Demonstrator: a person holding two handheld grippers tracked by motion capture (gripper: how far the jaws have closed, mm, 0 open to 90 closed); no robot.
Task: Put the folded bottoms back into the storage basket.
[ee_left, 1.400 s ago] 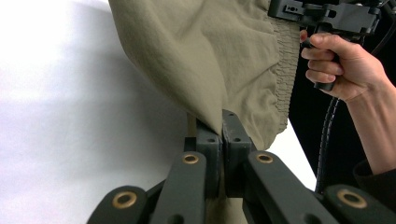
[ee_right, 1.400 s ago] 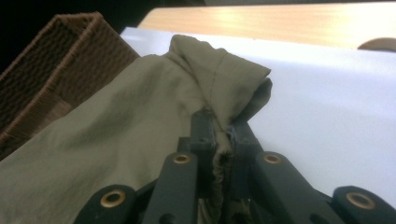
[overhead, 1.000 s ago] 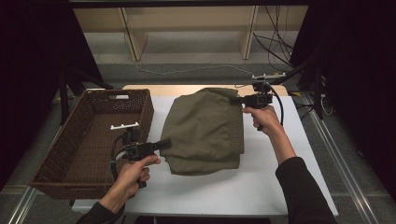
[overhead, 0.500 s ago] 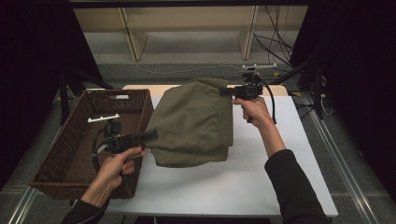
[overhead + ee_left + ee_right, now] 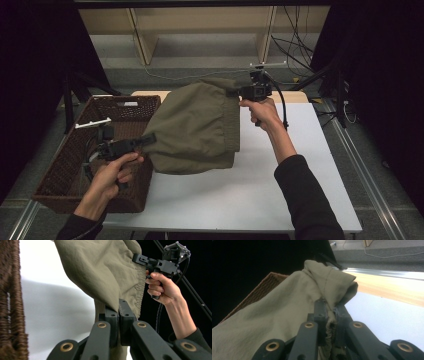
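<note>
Both grippers, left gripper [image 5: 149,139] and right gripper [image 5: 234,92], pinched the olive garment [image 5: 197,127], which had lifted and shifted toward nine o'clock, nearer the wicker basket [image 5: 65,165].

We see a dim room with dark, murky edges, light from above glaring off the white table [image 5: 300,165], a soft shadow under the cloth [image 5: 200,130], and blurred close jaws in both gripper views.

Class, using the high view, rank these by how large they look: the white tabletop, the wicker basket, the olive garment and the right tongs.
1. White tabletop
2. Olive garment and wicker basket: too alike to rank, and the lifted garment is nearer the camera
3. Right tongs
</note>
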